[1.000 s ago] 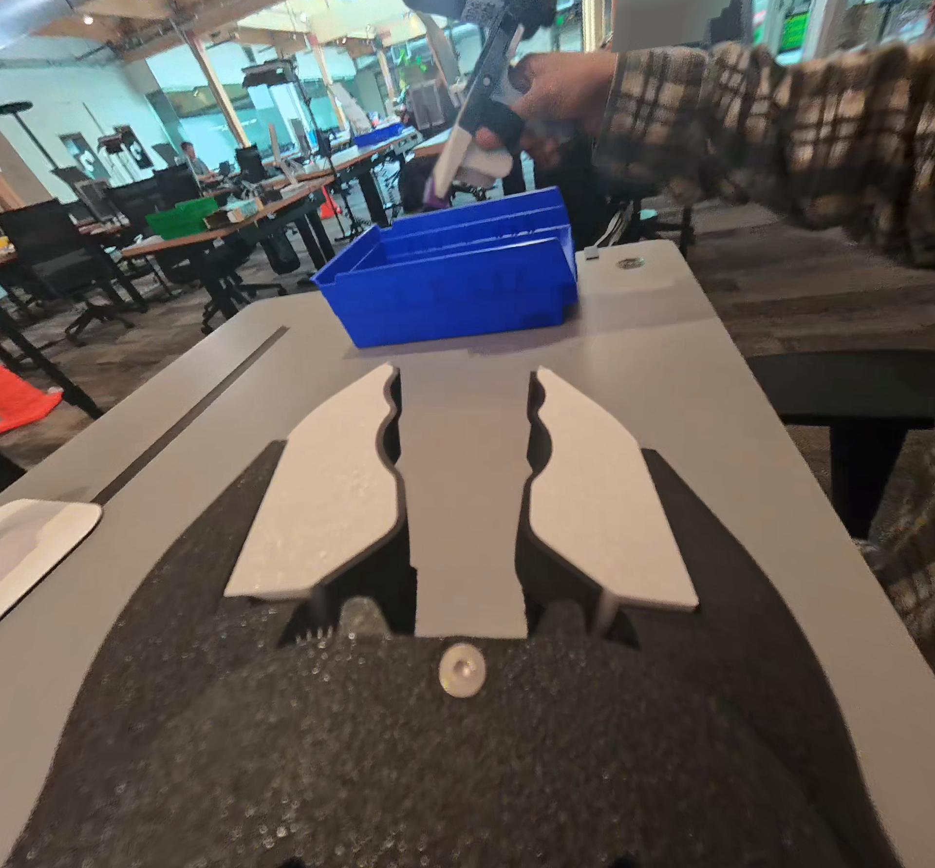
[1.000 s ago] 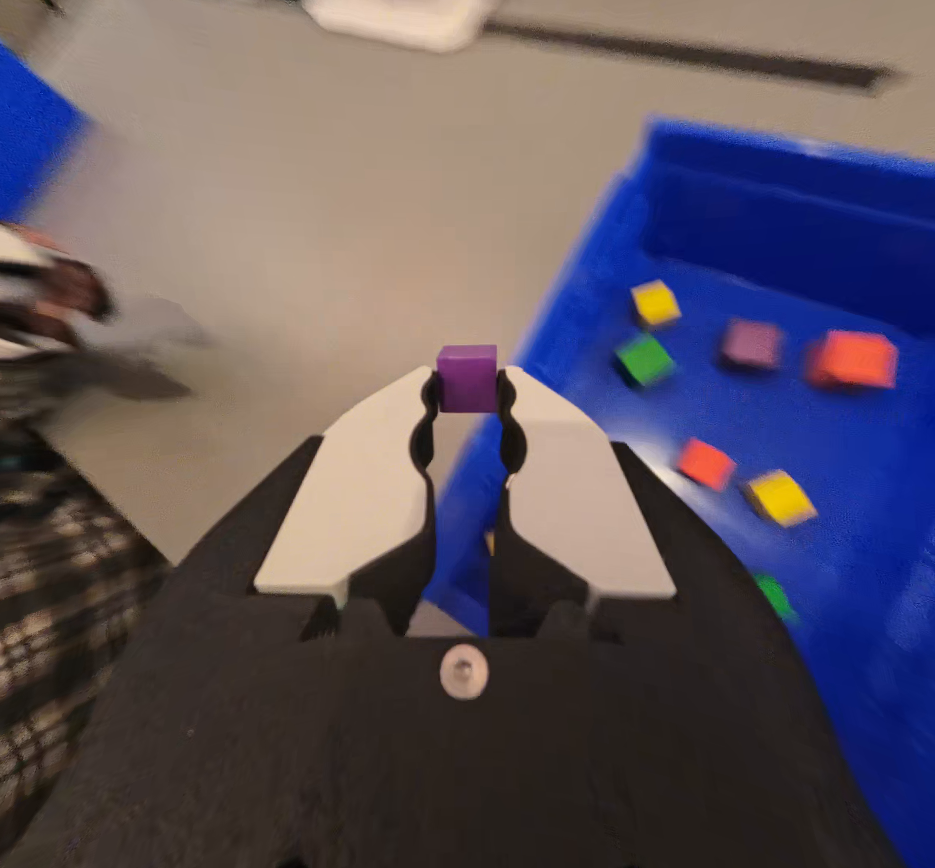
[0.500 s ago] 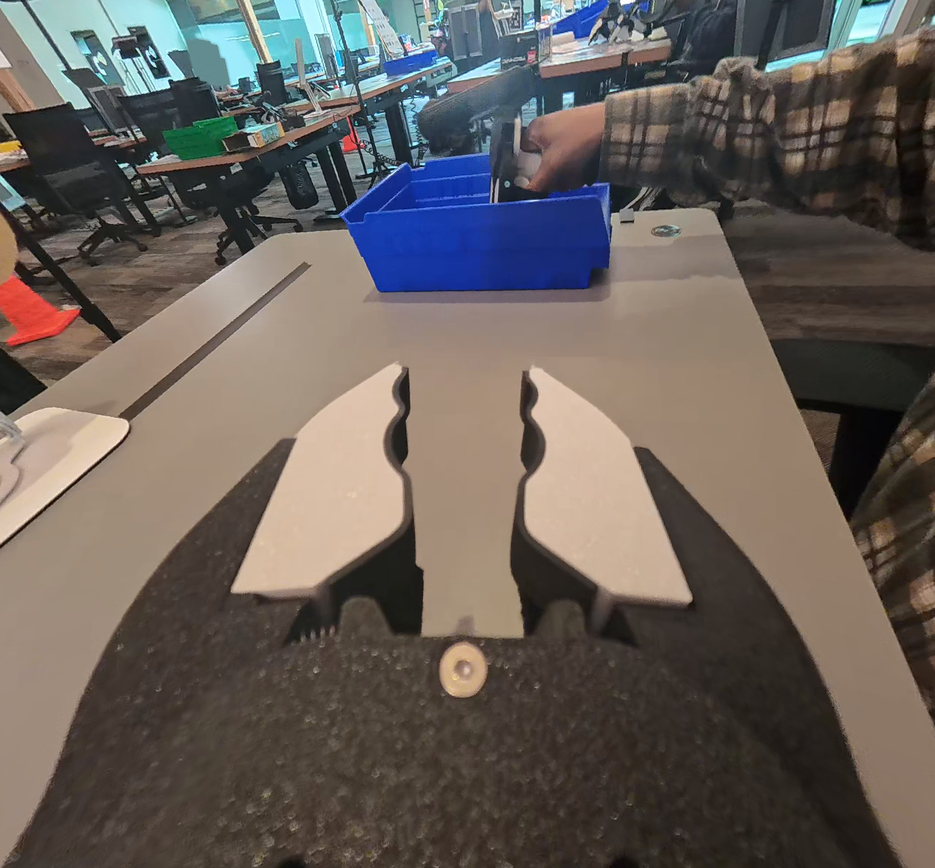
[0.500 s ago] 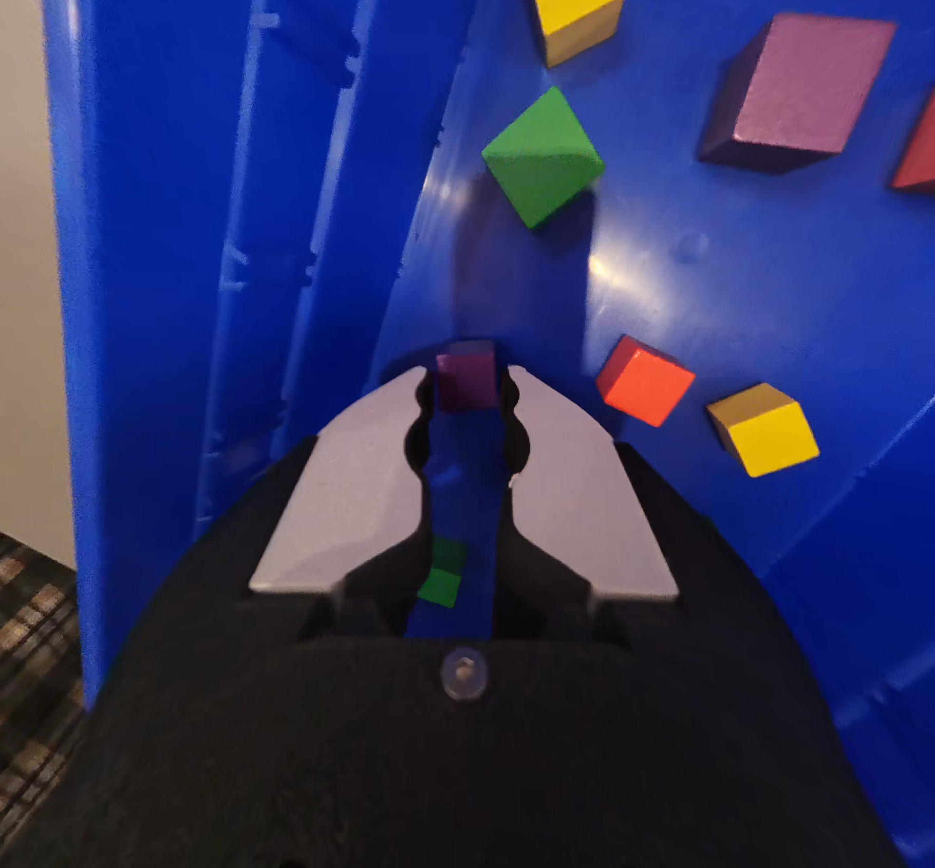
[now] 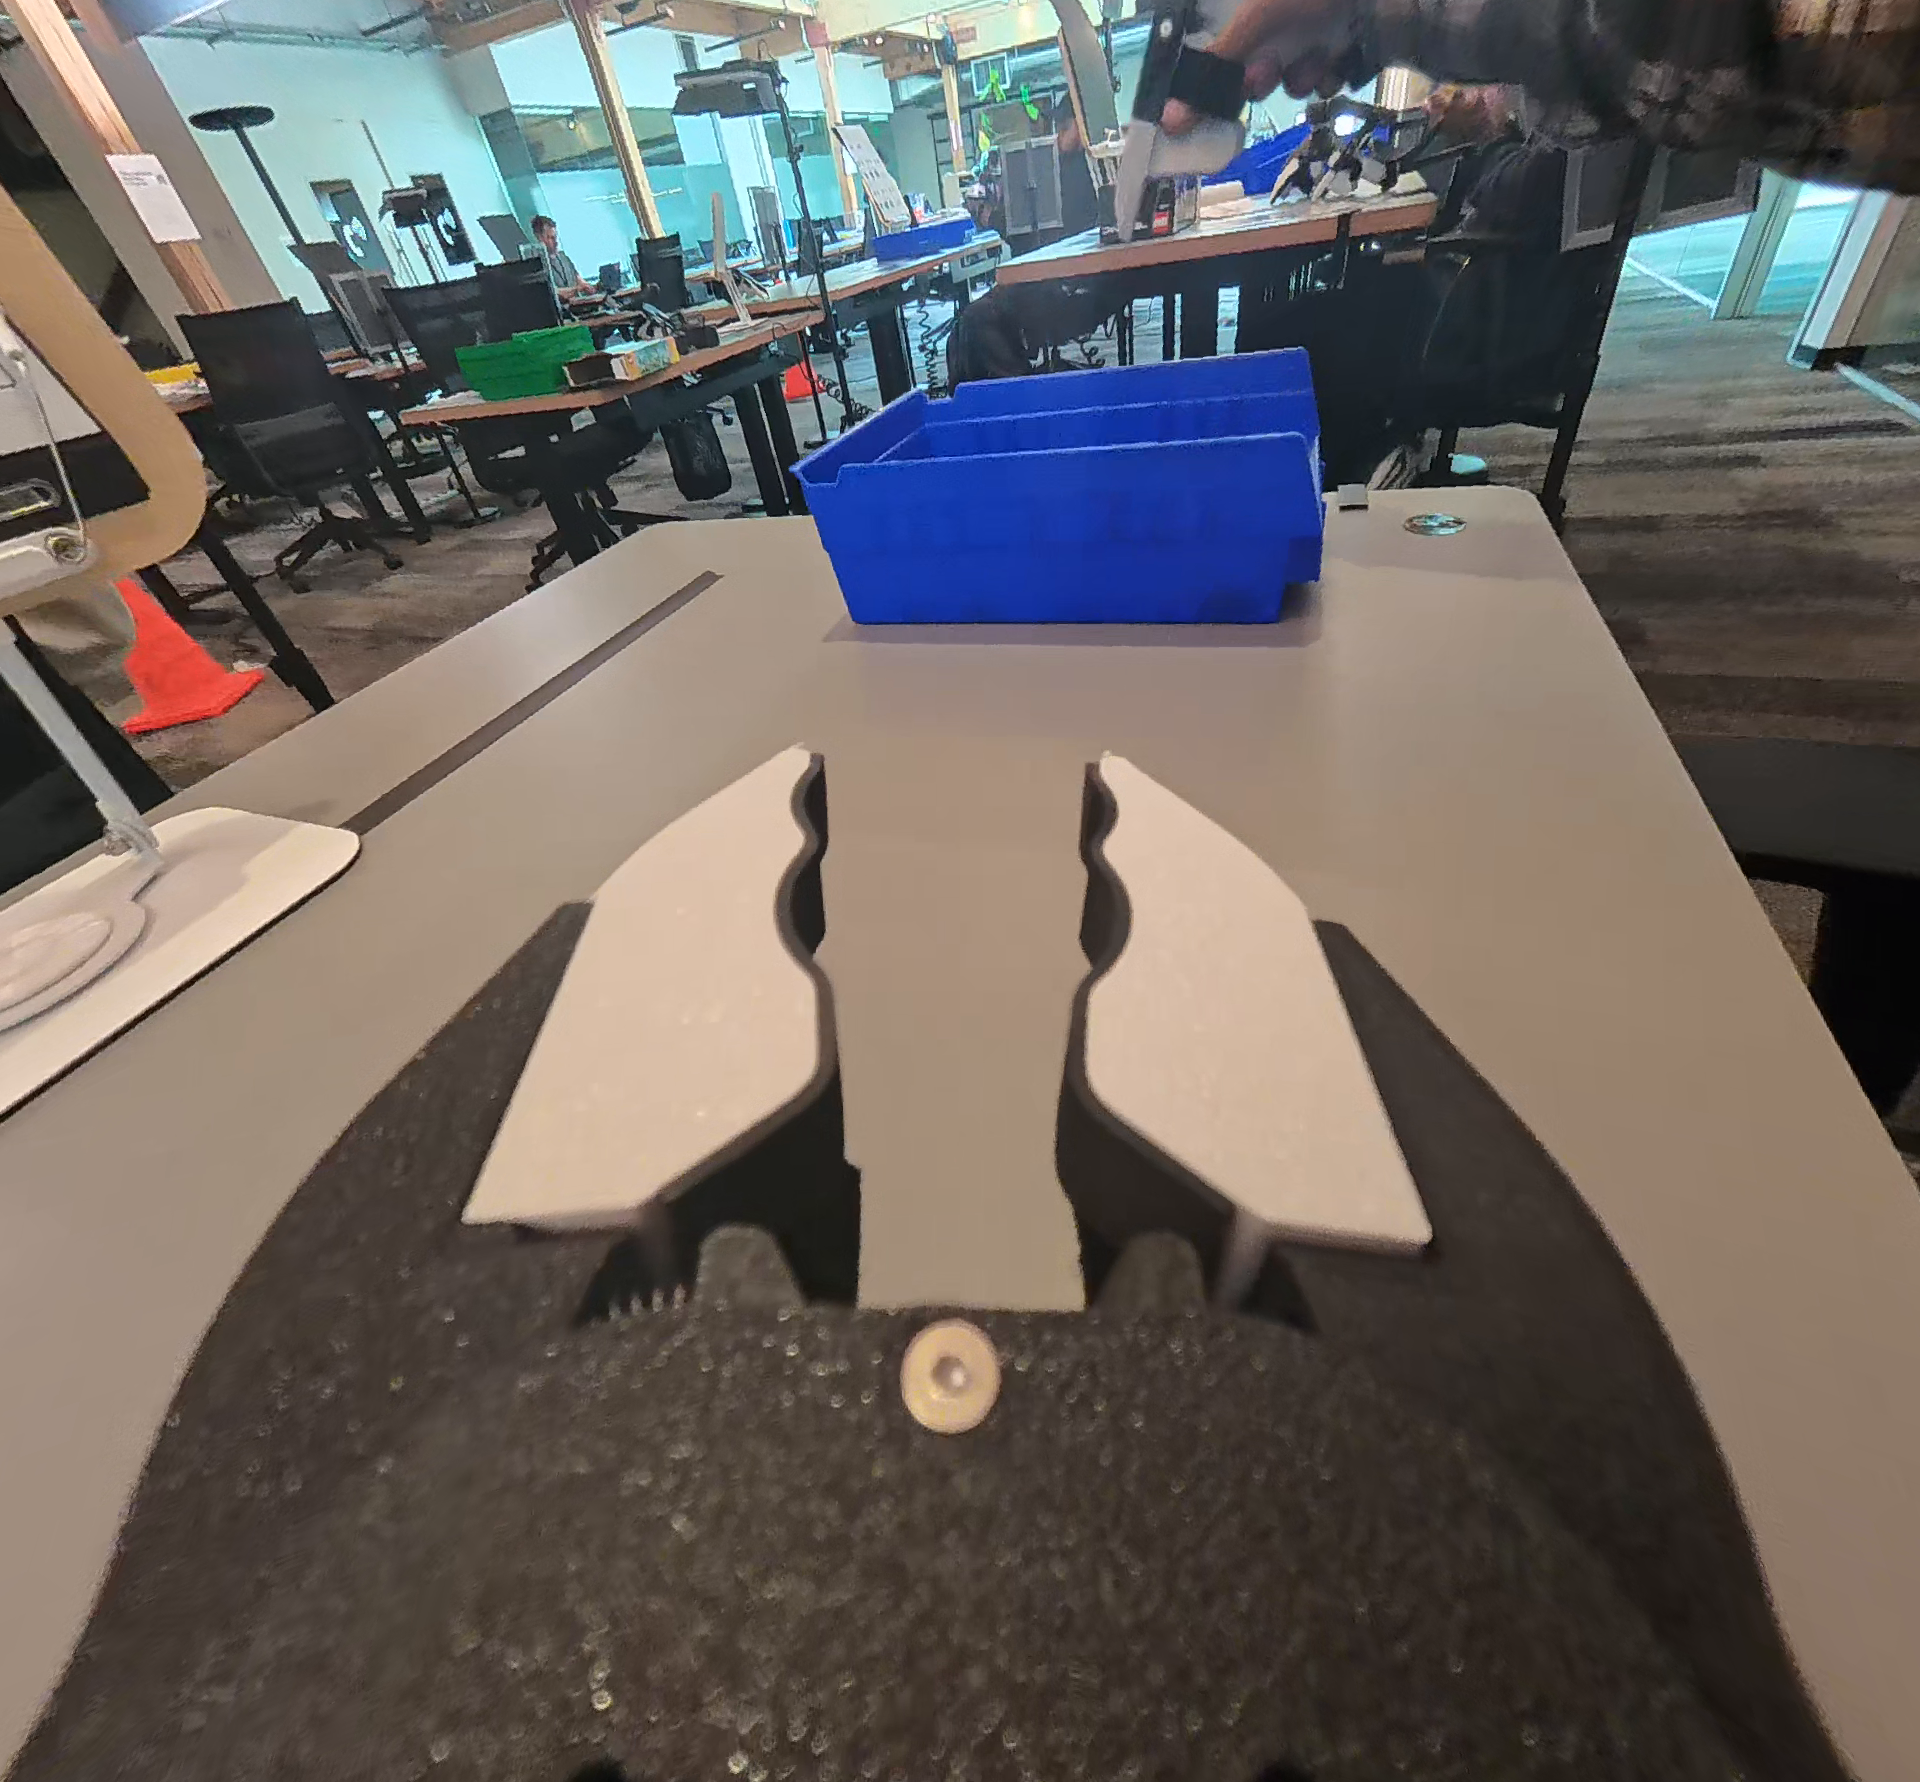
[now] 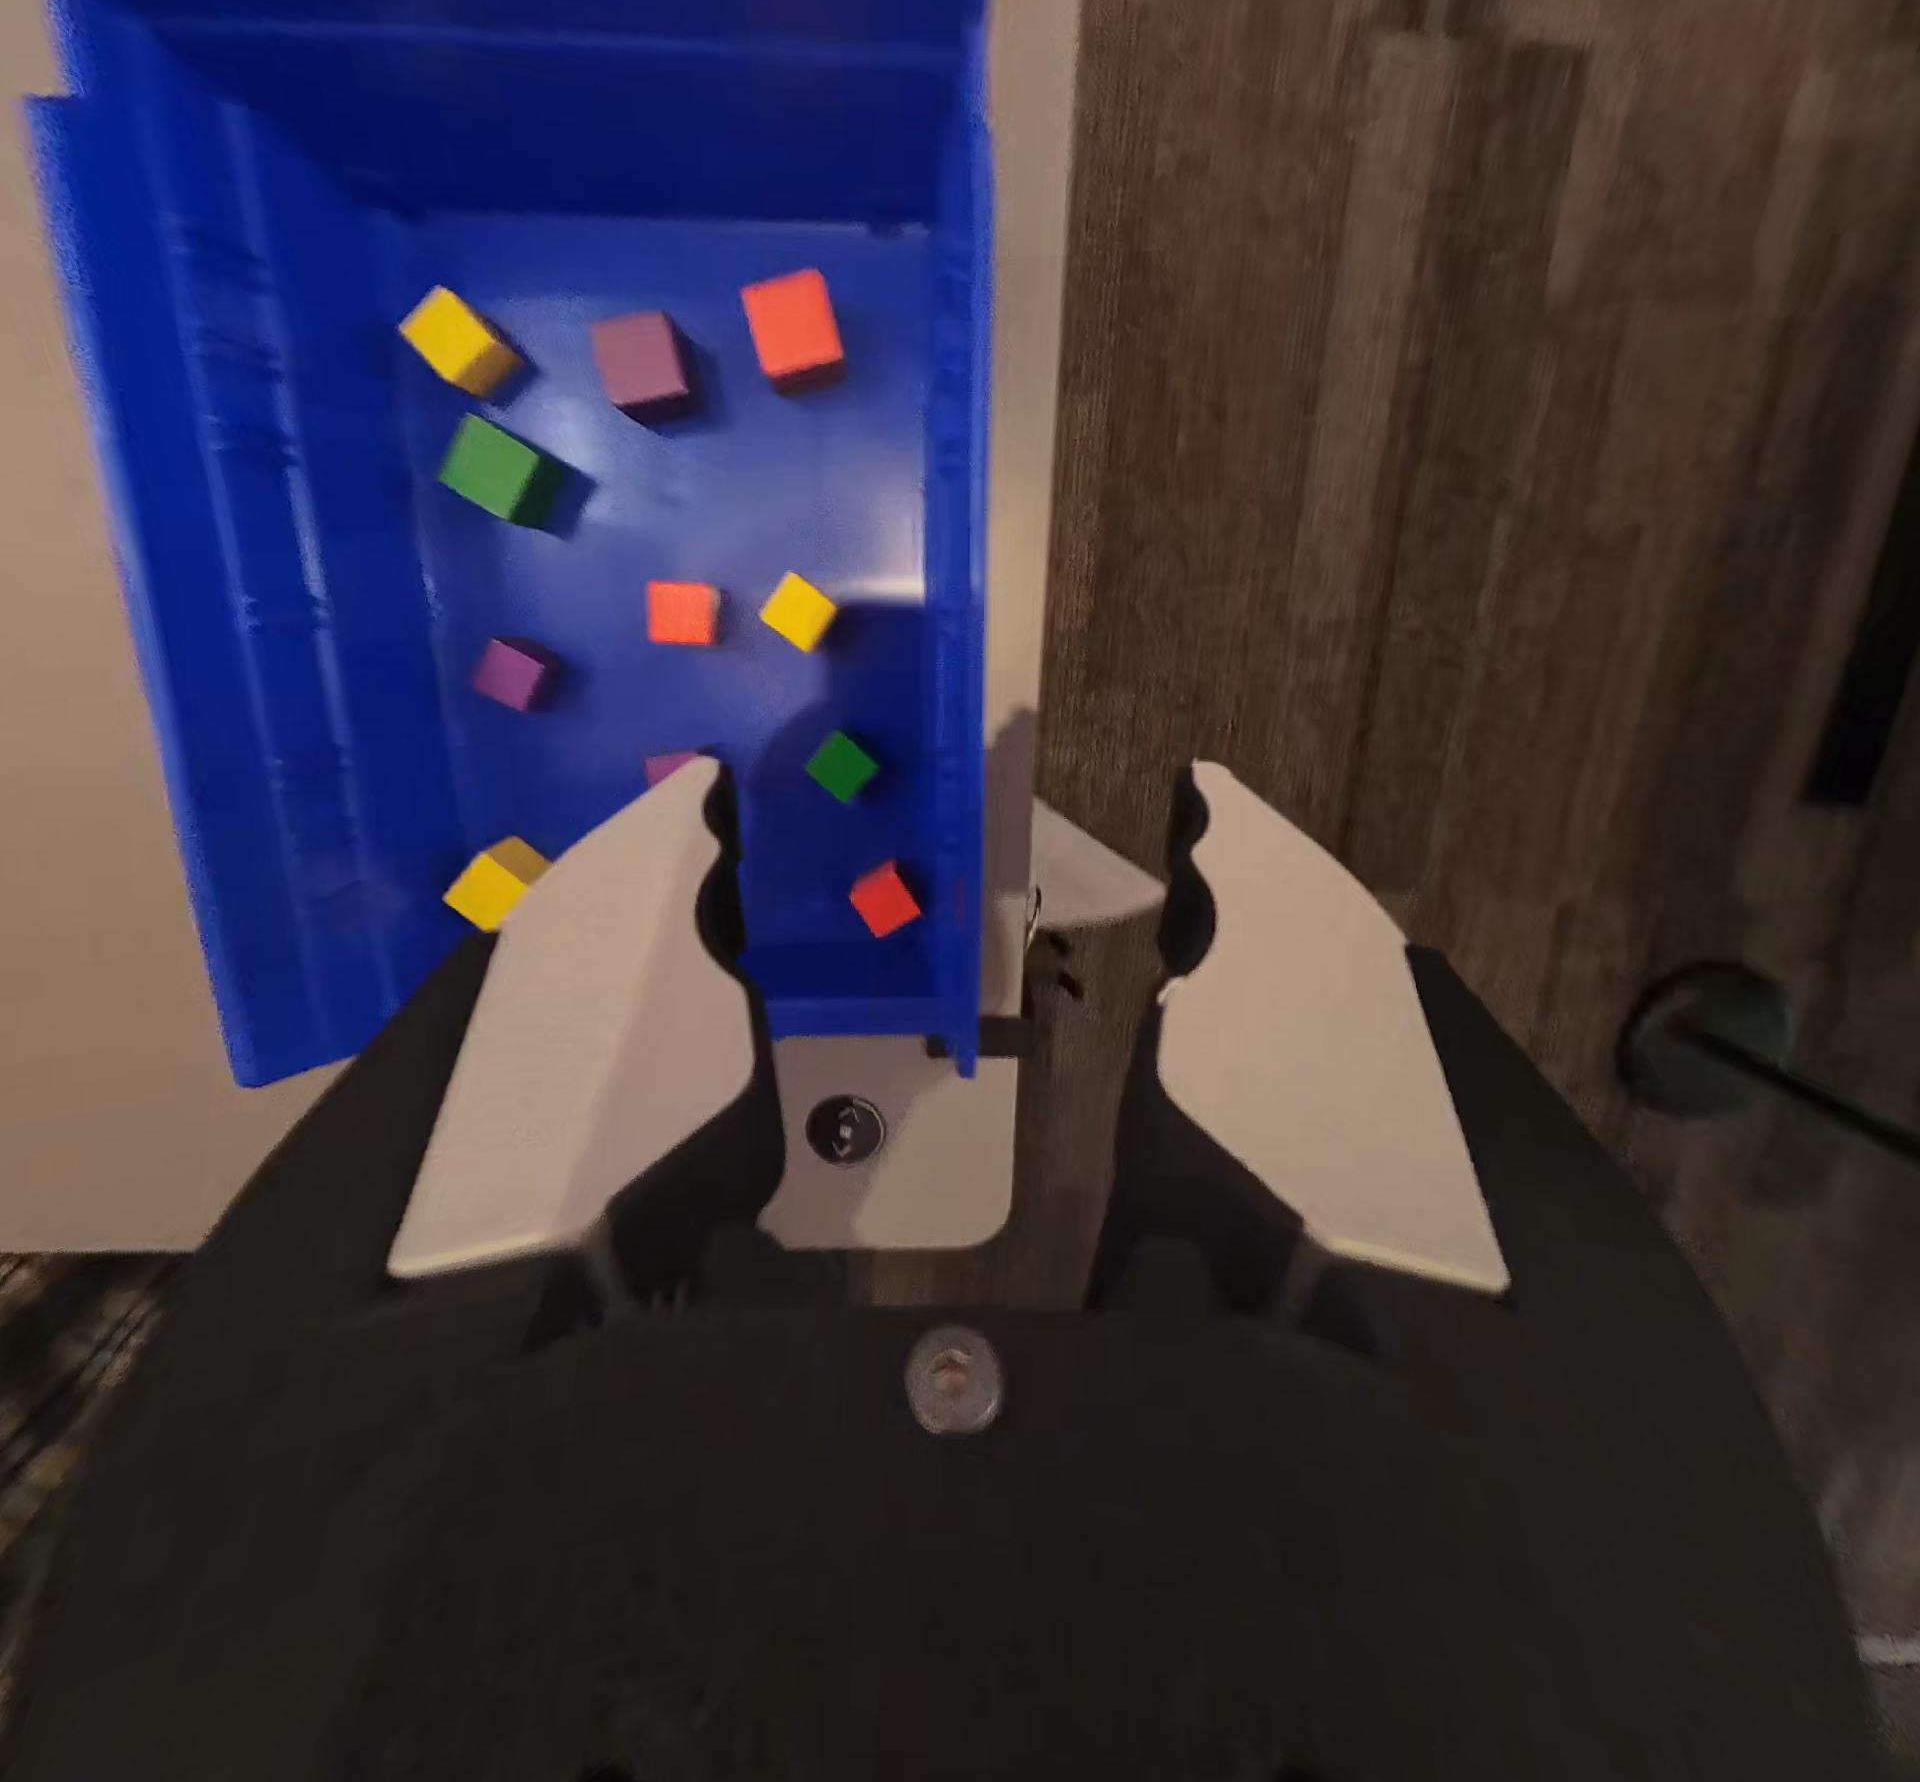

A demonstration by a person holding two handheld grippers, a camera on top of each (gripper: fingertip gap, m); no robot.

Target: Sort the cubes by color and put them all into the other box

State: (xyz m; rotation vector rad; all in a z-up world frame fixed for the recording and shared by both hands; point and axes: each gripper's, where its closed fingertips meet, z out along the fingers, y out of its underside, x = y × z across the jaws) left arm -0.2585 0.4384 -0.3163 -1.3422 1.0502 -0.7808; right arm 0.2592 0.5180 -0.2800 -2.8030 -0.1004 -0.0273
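A blue box [image 6: 260,589] seen from above in the right wrist view holds several cubes: yellow [image 6: 457,338], green [image 6: 494,470], purple [image 6: 636,359], orange [image 6: 792,321] and others, including a small purple cube [image 6: 511,672]. My right gripper [image 6: 954,782] is open and empty, raised high over the box's near right corner. In the left wrist view the same box [image 5: 1070,527] stands at the table's far end, with the right gripper [image 5: 1148,174] held in a hand above it. My left gripper [image 5: 951,776] is open and empty, low over the grey table [image 5: 1403,797].
A white stand base [image 5: 156,911] lies on the table's left side beside a dark slot [image 5: 540,693]. The table's right edge drops to wood-look floor [image 6: 1455,382]. Desks, chairs and an orange cone [image 5: 171,662] fill the room behind.
My right gripper let go of the small purple cube inside the blue box, opened wide and rose well above the box. My left gripper stayed open over the table.
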